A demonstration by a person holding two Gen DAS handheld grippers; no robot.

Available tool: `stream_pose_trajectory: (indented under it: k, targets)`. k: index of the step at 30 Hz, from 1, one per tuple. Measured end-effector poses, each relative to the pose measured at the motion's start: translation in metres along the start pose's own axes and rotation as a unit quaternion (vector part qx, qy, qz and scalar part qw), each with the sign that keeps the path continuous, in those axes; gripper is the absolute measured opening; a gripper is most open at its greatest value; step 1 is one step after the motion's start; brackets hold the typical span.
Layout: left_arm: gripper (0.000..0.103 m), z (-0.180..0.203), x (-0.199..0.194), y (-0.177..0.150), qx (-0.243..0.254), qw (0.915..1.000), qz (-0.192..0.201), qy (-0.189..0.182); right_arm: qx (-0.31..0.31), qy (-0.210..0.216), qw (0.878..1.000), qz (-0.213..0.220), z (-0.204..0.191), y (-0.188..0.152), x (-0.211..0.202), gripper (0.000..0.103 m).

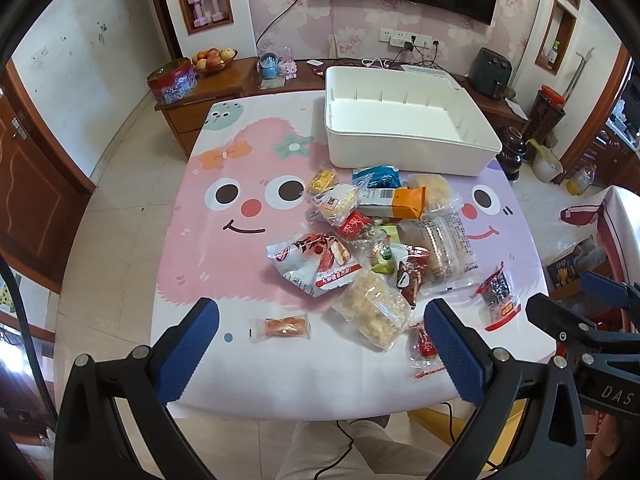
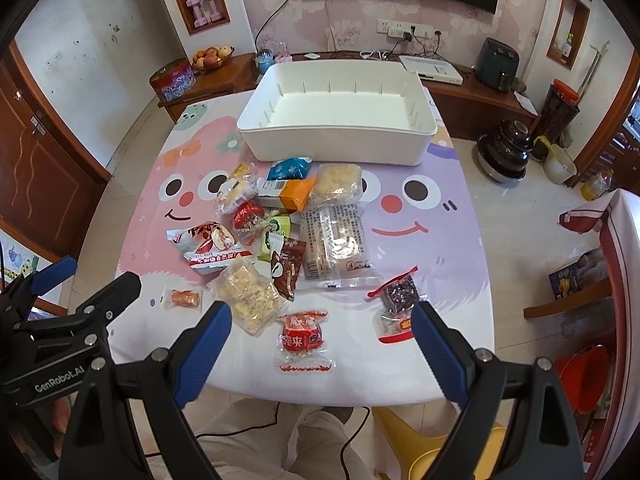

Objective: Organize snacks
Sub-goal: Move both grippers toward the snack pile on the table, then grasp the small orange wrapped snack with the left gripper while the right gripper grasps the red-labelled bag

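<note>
Left gripper (image 1: 320, 332): we hold it wide open, empty, above the desk's near edge.
Right gripper (image 2: 322, 326): wide open too, empty.
Snacks (image 2: 280, 240): we see loose packets piled mid-desk (image 2: 440, 264).
White bin (image 2: 336, 120): empty, just behind the pile.

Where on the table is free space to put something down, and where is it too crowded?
Free: the pink cartoon face left of the snack pile, and the purple face right of it. The white bin is empty. Crowded: the table's middle, and its near edge around the orange packet and red packet.
</note>
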State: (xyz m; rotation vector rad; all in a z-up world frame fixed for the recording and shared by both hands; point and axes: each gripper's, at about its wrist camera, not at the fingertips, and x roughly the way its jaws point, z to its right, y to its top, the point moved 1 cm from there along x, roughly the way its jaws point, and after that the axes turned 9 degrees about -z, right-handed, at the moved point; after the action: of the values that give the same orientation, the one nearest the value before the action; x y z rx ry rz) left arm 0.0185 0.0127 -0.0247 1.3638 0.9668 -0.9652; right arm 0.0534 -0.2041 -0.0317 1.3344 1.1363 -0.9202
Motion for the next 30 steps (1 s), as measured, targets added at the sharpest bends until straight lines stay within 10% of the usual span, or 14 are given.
stream_pose_trajectory:
  k: [30]
  targets:
    - [0.102,-0.077,0.144,-0.022,-0.026,0.9874,-0.155,0.015,0.003,0.010,0.986,-0.165,-0.003,0.004,0.123,0.088]
